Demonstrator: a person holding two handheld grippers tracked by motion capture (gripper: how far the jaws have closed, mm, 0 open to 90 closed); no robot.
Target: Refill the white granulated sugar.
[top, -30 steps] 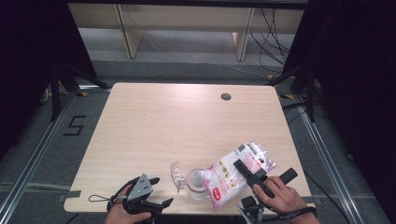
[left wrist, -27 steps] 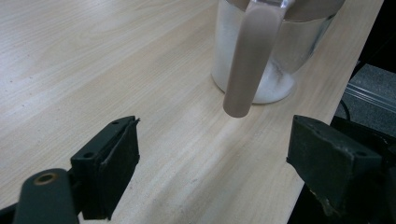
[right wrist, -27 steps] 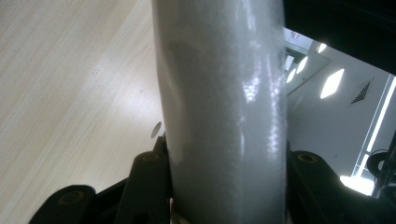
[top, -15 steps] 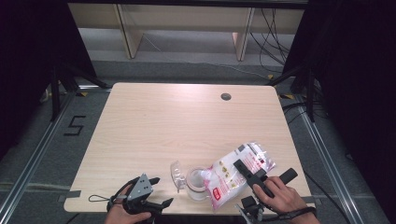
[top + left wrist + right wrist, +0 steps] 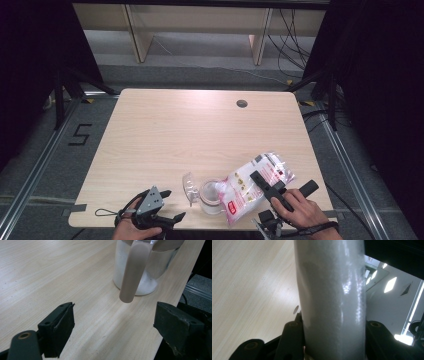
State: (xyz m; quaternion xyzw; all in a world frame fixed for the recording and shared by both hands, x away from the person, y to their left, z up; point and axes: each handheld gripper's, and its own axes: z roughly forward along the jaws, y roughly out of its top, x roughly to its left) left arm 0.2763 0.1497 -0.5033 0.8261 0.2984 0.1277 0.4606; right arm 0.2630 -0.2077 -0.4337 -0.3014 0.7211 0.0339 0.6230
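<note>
The bench (image 5: 165, 135) carries all items near its front edge. The bag (image 5: 252, 185) of white granules, printed pink and white, is tilted with its mouth over the clear jar (image 5: 212, 196). The right gripper (image 5: 280, 189) has its fingers pinching the bag. The left gripper (image 5: 167, 206) rests left of the jar, fingers spread and holding nothing.
</note>
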